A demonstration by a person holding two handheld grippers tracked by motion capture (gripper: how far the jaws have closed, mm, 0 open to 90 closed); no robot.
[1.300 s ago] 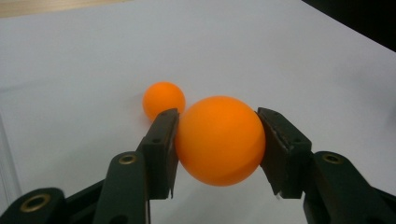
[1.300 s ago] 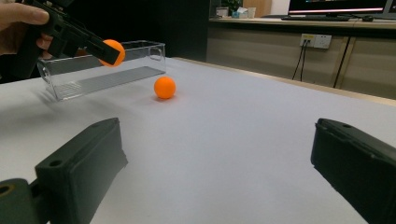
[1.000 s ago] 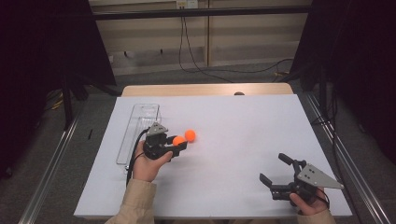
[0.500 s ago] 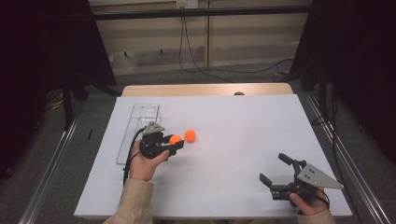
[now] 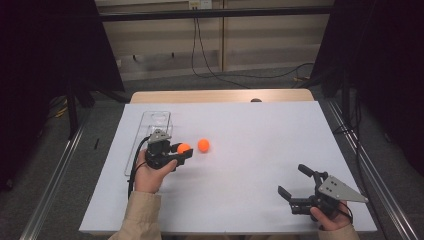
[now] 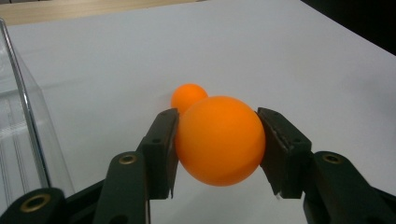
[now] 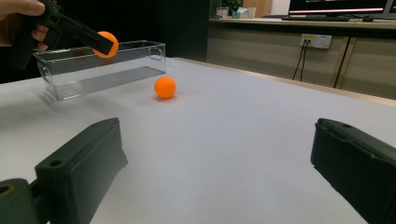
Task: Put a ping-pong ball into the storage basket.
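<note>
My left gripper [image 5: 184, 150] is shut on an orange ball [image 6: 219, 140], held a little above the white table; the same held ball [image 7: 107, 43] also appears in the right gripper view. A second orange ball [image 5: 203, 145] [image 6: 187, 95] [image 7: 165, 87] rests on the table just beyond the held one. A clear plastic box [image 5: 149, 137] [image 7: 100, 70] lies along the table's left side, next to my left hand. My right gripper [image 5: 295, 181] stands open near the front right of the table, with nothing between its fingers [image 7: 79, 163].
The white table sheet [image 5: 260, 135] spreads wide between the two hands. A wooden table edge [image 5: 220, 95] runs along the back. Metal rails [image 5: 55, 175] flank both sides, and cables lie on the floor behind.
The left gripper has drawn back toward the left with its ball, so a gap has opened between the held ball and the one on the table. The right gripper has stayed put.
</note>
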